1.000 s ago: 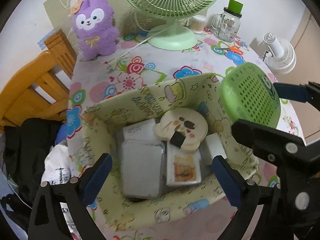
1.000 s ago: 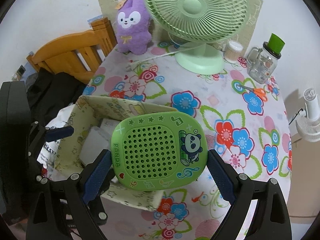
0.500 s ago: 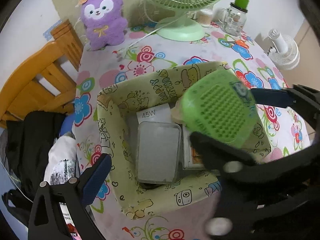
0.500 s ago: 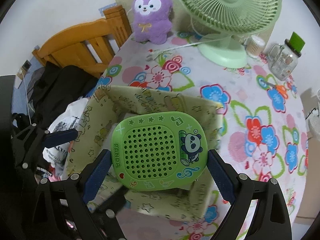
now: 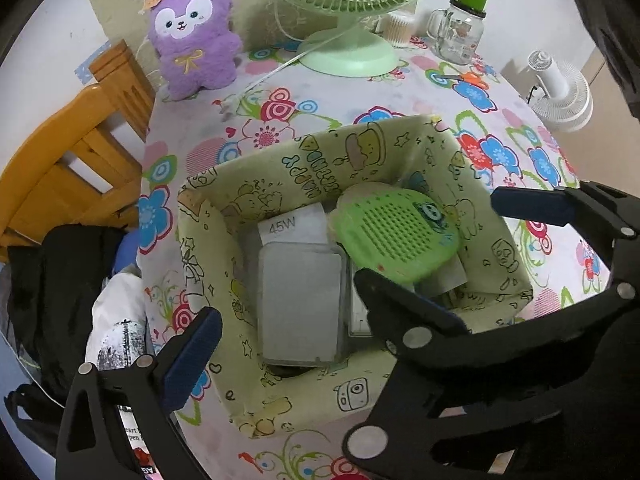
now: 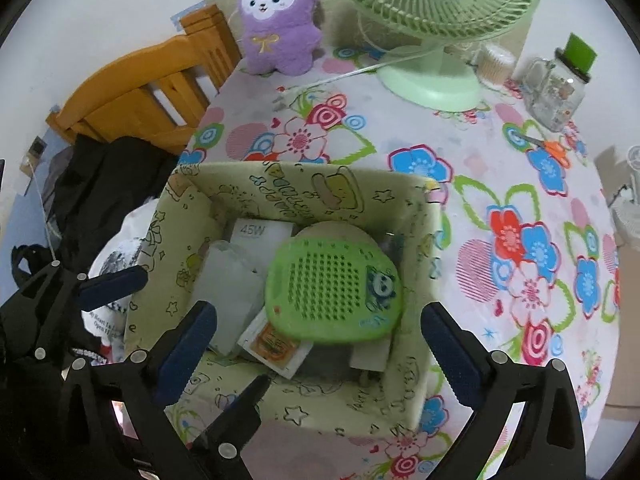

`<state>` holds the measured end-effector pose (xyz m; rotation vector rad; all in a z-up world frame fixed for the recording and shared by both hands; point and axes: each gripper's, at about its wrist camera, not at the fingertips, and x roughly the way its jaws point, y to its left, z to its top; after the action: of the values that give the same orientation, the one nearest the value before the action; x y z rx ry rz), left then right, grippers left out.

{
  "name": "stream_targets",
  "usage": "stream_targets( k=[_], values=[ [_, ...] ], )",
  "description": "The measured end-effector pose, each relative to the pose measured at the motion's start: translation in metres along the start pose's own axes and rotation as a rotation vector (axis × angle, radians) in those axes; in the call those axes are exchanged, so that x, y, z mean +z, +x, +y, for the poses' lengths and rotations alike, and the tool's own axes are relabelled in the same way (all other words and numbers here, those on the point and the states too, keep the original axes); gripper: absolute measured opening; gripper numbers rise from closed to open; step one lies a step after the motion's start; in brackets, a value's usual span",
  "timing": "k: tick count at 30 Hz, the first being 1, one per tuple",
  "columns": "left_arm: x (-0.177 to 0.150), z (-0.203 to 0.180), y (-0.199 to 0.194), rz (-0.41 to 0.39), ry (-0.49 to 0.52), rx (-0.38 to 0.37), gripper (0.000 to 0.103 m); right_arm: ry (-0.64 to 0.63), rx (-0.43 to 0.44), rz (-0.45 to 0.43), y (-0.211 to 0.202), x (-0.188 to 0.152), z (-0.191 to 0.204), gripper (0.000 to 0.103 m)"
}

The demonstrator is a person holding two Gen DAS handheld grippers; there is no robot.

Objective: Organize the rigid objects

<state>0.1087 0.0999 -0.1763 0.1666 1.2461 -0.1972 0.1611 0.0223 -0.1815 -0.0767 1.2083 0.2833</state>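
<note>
A yellow-green fabric basket point(image 5: 360, 148) point(image 6: 320, 188) stands on the flowered table. The green panda speaker point(image 5: 396, 236) point(image 6: 334, 290) lies loose inside it, on top of a round cream tin, a white 45W box point(image 6: 256, 232), a clear grey case point(image 5: 300, 300) and a picture card point(image 6: 276, 344). My right gripper point(image 6: 320, 348) is open and empty just above the basket's near side. In the left wrist view it reaches over the basket from the right. My left gripper point(image 5: 304, 360) is open and empty at the basket's near left; only its left finger point(image 5: 192, 360) shows.
A green desk fan point(image 6: 432, 8), a purple plush point(image 6: 276, 20), a glass jar with a green lid point(image 6: 560, 80) and orange scissors point(image 6: 548, 146) stand farther back. A wooden chair point(image 6: 140, 100) and dark clothes point(image 6: 92, 184) lie left of the table. A white fan point(image 5: 560, 92) stands at right.
My right gripper carried the green speaker left over the basket, opened, and the speaker now lies inside. The left gripper stayed open near the basket.
</note>
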Motion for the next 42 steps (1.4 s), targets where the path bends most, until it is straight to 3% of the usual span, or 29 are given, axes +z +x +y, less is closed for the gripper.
stream_targets(
  k=[13,21,24,37,42],
  values=[
    [-0.005,-0.017,-0.022,-0.041,0.011,0.006,0.103,0.075,-0.08,-0.07,-0.04,-0.024,-0.019,0.103],
    [-0.005,-0.032,-0.05,-0.117,-0.04,0.033,0.102,0.108,-0.024,-0.143,-0.075,-0.038,-0.045,0.103],
    [-0.007,-0.037,-0.063,-0.135,-0.065,0.013,0.102,0.093,-0.025,-0.172,-0.09,-0.041,-0.053,0.103],
    [-0.008,-0.067,-0.102,-0.221,-0.156,0.087,0.102,0.019,0.019,-0.238,-0.138,-0.049,-0.094,0.103],
    [-0.004,-0.08,-0.119,-0.252,-0.168,0.097,0.102,0.032,-0.012,-0.268,-0.158,-0.053,-0.113,0.103]
  ],
)
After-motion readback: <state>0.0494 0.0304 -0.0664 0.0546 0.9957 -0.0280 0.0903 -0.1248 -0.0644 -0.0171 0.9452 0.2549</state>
